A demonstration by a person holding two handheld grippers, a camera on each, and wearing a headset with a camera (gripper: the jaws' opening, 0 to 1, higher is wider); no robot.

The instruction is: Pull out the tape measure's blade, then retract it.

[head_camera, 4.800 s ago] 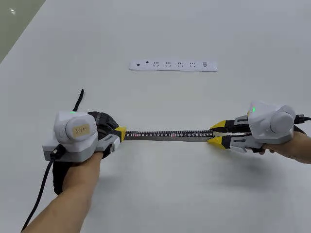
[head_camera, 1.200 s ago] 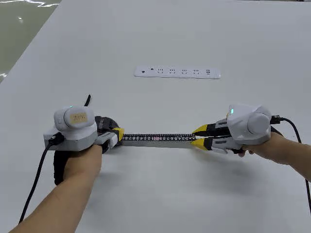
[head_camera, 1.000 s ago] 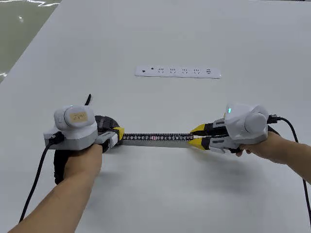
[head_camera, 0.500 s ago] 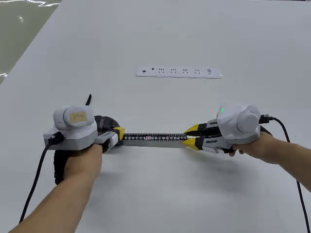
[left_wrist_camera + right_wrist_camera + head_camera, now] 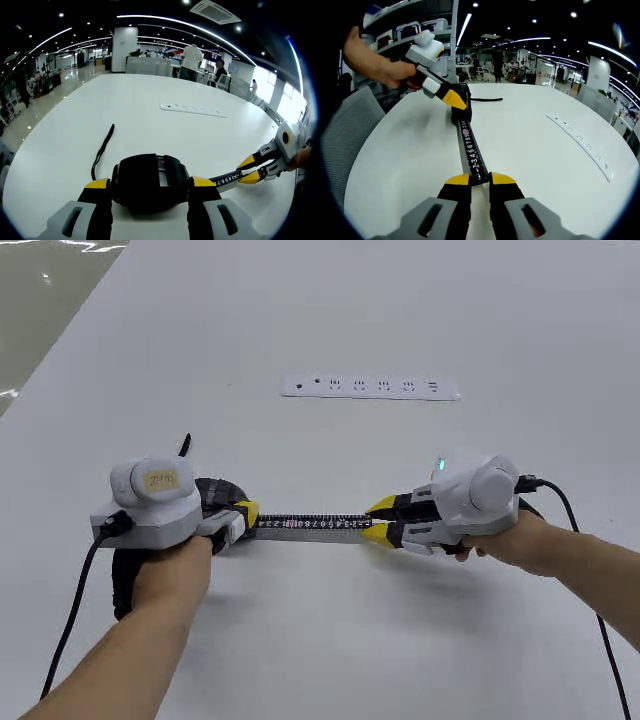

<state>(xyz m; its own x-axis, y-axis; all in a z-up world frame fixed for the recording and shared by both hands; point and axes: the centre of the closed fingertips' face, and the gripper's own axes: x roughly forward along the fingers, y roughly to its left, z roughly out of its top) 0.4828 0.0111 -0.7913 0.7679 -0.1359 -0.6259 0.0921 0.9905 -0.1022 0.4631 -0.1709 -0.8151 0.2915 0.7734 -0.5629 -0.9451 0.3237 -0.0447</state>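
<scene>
Left gripper (image 5: 150,184): you had its jaws closed to the width of the tape measure's case (image 5: 214,494), one on each flank. The case sat low on the white table (image 5: 330,640) at your left hand.

Right gripper (image 5: 379,519): jaws nearly shut, nipping the free end of the blade (image 5: 310,524). The end hook was hidden between them.

Key relation: the blade's long axis ran straight from case to right gripper, left to right across your front, roughly parallel to the power strip (image 5: 370,387) well beyond it. The case lay directly down that axis from your right gripper. As I judged it, retraction meant feeding your right hand along that line toward the left, with no sideways drift.

Blade: thin, flat, dark strip with pale numerals; looked springy.
Case: black, rounded, matte shell with a glossier centre band; thin black strap (image 5: 103,147) trailing behind.
Table: smooth, matte.
</scene>
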